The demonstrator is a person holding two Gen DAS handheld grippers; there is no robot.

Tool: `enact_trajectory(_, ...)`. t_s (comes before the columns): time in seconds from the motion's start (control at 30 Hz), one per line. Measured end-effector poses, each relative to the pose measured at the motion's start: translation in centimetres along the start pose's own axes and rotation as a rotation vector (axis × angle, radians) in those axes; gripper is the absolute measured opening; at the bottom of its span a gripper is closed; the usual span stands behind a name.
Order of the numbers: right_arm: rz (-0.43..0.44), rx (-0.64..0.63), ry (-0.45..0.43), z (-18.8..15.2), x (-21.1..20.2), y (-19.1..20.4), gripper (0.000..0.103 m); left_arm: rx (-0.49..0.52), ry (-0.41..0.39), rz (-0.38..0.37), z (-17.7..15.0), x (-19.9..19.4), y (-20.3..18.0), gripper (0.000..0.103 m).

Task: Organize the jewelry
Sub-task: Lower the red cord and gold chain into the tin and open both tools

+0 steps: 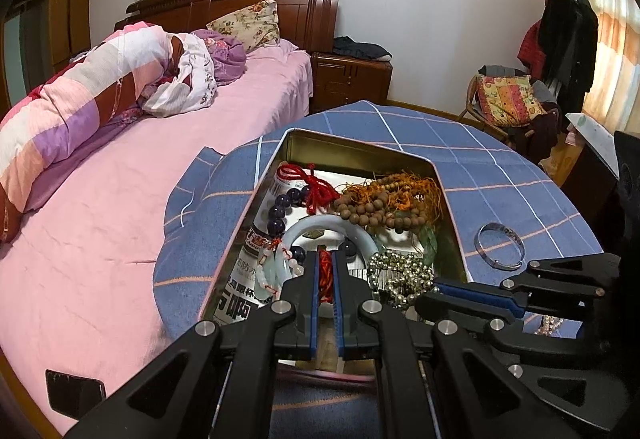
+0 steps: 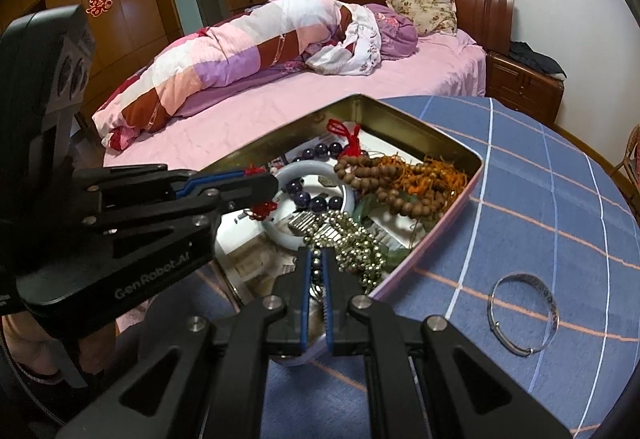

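Observation:
An open metal tin (image 1: pixel 360 143) (image 2: pixel 420 123) on the blue checked cloth holds tangled jewelry. In it lie brown wooden beads (image 1: pixel 372 207) (image 2: pixel 384 179), a pale jade bangle (image 1: pixel 332 226) (image 2: pixel 304 169), dark purple beads (image 1: pixel 280 213) and a silver bead string (image 1: pixel 404 271) (image 2: pixel 356 239). My left gripper (image 1: pixel 326 255) (image 2: pixel 268 185) hangs over the tin's near end, shut on a red cord (image 1: pixel 326 273). My right gripper (image 2: pixel 317 253) (image 1: pixel 428 299) sits beside it at the near right corner, shut on the bead string. A silver bangle (image 1: pixel 500 247) (image 2: pixel 524 313) lies on the cloth outside the tin.
The cloth-covered round table (image 1: pixel 460 143) stands against a pink bed (image 1: pixel 120 199) with a rolled quilt. A dark phone (image 1: pixel 76 393) lies on the bed's near edge. A nightstand (image 1: pixel 348 79) and a chair piled with clothes (image 1: pixel 512 99) stand beyond.

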State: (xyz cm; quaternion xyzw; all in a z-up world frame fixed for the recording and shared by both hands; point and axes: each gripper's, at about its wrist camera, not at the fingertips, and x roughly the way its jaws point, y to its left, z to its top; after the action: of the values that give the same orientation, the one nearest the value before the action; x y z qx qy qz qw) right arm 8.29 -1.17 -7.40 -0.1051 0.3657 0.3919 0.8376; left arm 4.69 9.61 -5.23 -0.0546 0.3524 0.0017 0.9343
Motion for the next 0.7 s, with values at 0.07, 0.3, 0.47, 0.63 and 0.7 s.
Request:
enact_trajectory(0.07,0.001,0.004,0.002,0.0,0.1,0.0,0.008,0.001,-0.002,0.007,0.0,0.0,0.0,0.005)
enact_trajectory(0.3,-0.005,0.012,-0.008,0.0,-0.1,-0.2,0.011,0.009,0.002,0.007,-0.1,-0.3,-0.3,0.006)
enact_trajectory(0.47,-0.009,0.019,-0.033,-0.1,-0.8,-0.5,0.038,-0.009,-0.022,0.065,-0.1,-1.0,-0.2,0.069)
enact_trajectory(0.63,-0.035,0.039,-0.055,0.0,-1.9,-1.1,0.051,-0.020,-0.047,0.067,0.0,-1.7,0.2,0.077)
enact_trajectory(0.7,-0.046,0.049,-0.058,-0.1,-2.3,-1.4,0.054,-0.017,-0.043,0.076,0.0,-1.6,0.2,0.077)
